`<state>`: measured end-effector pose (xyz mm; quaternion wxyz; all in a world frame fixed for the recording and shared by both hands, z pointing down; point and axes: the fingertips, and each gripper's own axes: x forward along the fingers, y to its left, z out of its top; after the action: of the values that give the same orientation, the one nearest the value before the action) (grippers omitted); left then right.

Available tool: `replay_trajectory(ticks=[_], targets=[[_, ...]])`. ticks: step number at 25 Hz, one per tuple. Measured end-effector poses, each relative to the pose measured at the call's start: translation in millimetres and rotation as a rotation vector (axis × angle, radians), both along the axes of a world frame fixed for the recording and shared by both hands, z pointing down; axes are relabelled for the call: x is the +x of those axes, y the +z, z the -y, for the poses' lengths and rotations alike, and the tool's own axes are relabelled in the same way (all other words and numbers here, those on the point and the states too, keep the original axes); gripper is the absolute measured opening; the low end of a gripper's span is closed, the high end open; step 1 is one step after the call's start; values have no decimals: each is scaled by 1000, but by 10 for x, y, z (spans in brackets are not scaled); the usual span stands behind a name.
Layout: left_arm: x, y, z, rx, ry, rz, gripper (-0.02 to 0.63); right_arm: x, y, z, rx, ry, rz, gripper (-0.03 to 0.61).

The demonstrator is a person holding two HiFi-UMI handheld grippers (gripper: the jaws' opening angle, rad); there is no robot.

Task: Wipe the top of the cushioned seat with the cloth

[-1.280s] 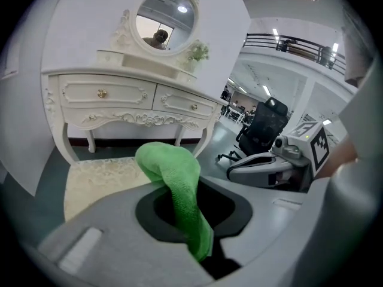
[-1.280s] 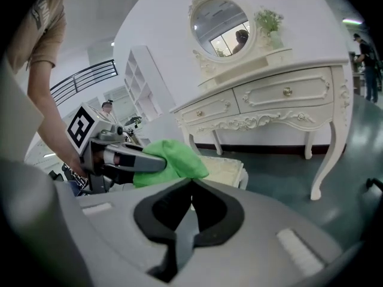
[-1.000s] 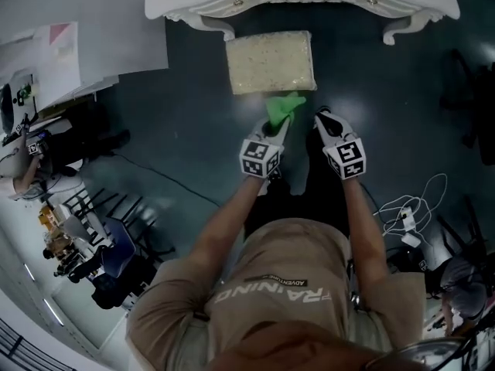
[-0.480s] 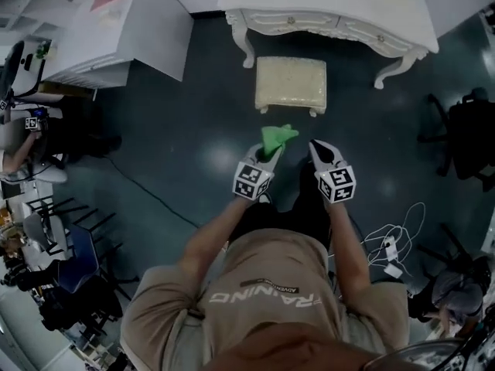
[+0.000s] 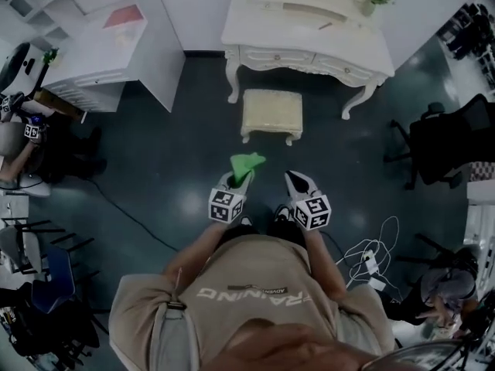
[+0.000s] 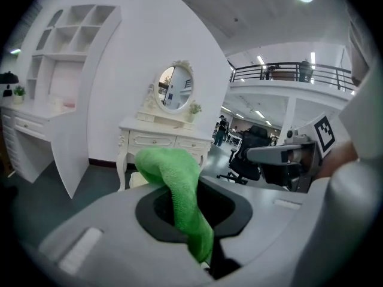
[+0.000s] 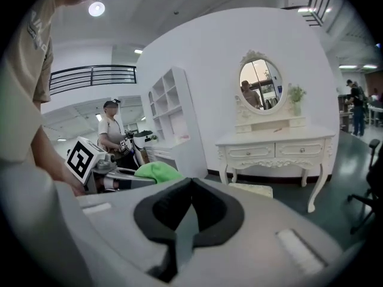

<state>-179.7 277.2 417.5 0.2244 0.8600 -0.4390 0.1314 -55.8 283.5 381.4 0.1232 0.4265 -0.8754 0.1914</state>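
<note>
Cloth [image 5: 247, 163]: green, pinched between the jaws of the left tool [image 5: 240, 178]. One end bunches up past the tips; the rest runs back down between the jaws. It is held in the air, apart from the seat.

Right tool [image 5: 294, 178]: jaws pressed together, nothing between them. It sits level with the left tool and near it.

Cushioned seat [image 5: 271, 112]: cream top, white legs. It stands on the dark floor [image 5: 170, 153] well ahead of both tools, roughly in line with the gap between them. Beyond the seat is a white counter [image 5: 309, 45] with an oval mirror [image 7: 258, 84].
</note>
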Motion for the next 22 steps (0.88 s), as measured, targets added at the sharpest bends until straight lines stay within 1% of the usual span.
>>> replay_trajectory(ticks=[4, 7, 9, 11, 15, 18, 22], targets=[[24, -445, -162, 102, -9, 11, 48, 45, -307, -215, 40, -16, 27, 2], [110, -760, -273, 170, -9, 36, 48, 134, -549, -321, 85, -27, 40, 2], [201, -912, -336, 184, -16, 38, 48, 234, -726, -375, 121, -30, 52, 2], [321, -1004, -396, 177, -35, 30, 48, 371, -864, -431, 151, -37, 55, 2], [616, -1124, -507, 189, -58, 47, 48, 740, -1074, -549, 182, -32, 56, 2], [772, -1314, -544, 225, -48, 65, 48, 948, -1271, -607, 195, -12, 85, 2], [935, -1586, -590, 282, -17, 88, 48, 1065, -1514, -679, 197, -38, 90, 2]])
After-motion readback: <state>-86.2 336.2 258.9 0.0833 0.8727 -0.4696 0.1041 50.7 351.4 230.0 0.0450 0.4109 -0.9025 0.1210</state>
